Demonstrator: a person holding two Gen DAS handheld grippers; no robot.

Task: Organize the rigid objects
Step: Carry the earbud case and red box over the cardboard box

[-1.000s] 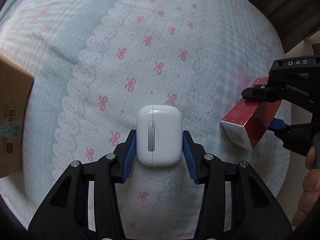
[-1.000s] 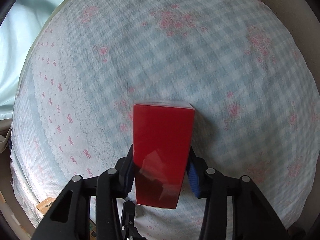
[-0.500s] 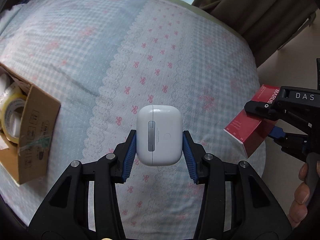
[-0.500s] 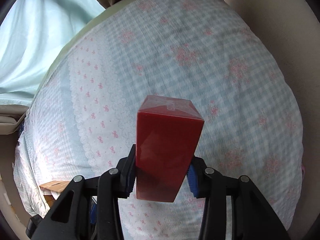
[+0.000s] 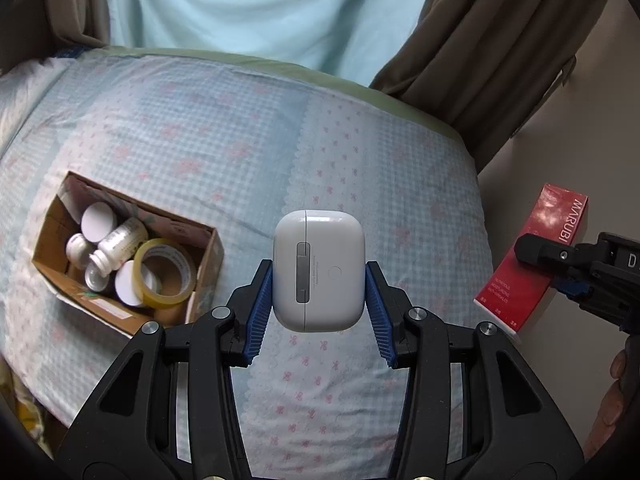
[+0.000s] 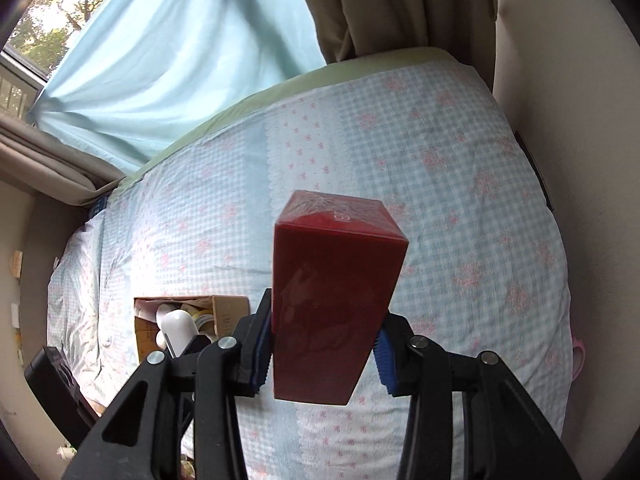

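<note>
You have lifted both loads off the bed [image 5: 200, 152]: left hand-held gripper [image 5: 319, 302] grasping the white case [image 5: 319, 270], right hand-held gripper [image 6: 324, 354] clenched on the red box [image 6: 332, 296], probably bound for the cardboard box [image 5: 206, 264].

Left wrist view: right claw [image 5: 560, 280] cut off by the right edge, only its front showing; lettering on its body stops after "D". It covers part of the red box [image 5: 532, 264]; small print near the box's lower end too small to read. Fingers [image 5: 614, 396] of a hand only partly visible at the right edge.

Cardboard box [image 5: 208, 256]: jars and bottle overlap, tape roll [image 5: 166, 272] hides what lies beneath.

Right wrist view: red box [image 6: 332, 304] blocks the bed behind it; text on its top face blurred. White case [image 6: 178, 330] partly hidden by the claw frame, and it hides much of the cardboard box [image 6: 230, 308] contents.
</note>
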